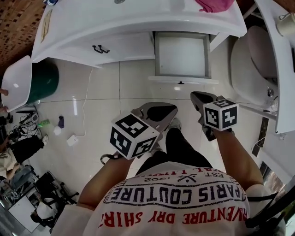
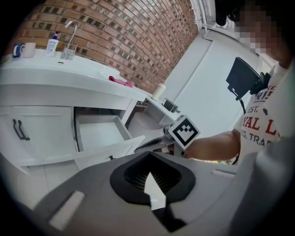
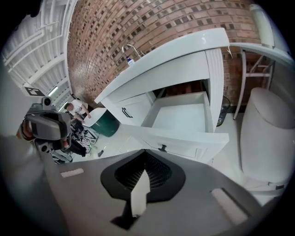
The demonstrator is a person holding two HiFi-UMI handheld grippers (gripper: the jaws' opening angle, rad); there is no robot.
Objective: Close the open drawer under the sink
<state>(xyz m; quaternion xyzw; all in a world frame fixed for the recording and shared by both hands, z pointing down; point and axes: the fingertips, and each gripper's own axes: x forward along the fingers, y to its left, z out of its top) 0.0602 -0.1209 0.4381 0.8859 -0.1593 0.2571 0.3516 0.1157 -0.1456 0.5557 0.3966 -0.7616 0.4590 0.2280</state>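
Note:
The white drawer (image 1: pixel 181 55) stands pulled out of the vanity under the sink counter, empty inside, and its front panel (image 1: pixel 182 79) has a small black knob (image 1: pixel 180 83). It also shows in the left gripper view as the drawer (image 2: pixel 99 131) and in the right gripper view as the drawer (image 3: pixel 182 115) with its knob (image 3: pixel 162 148). My left gripper (image 1: pixel 156 112) hangs over the floor tiles short of the drawer front, shut and empty. My right gripper (image 1: pixel 202 98) is closer to the front's right end, not touching it, also shut and empty.
A toilet (image 1: pixel 251 60) stands right of the drawer. Left of it is a cupboard door with black handles (image 1: pixel 100 49). A green bin (image 1: pixel 44 80) and a white basin (image 1: pixel 16 83) sit at far left, with cables and small items (image 1: pixel 60 122) on the floor. A pink cloth (image 1: pixel 214 4) lies on the counter.

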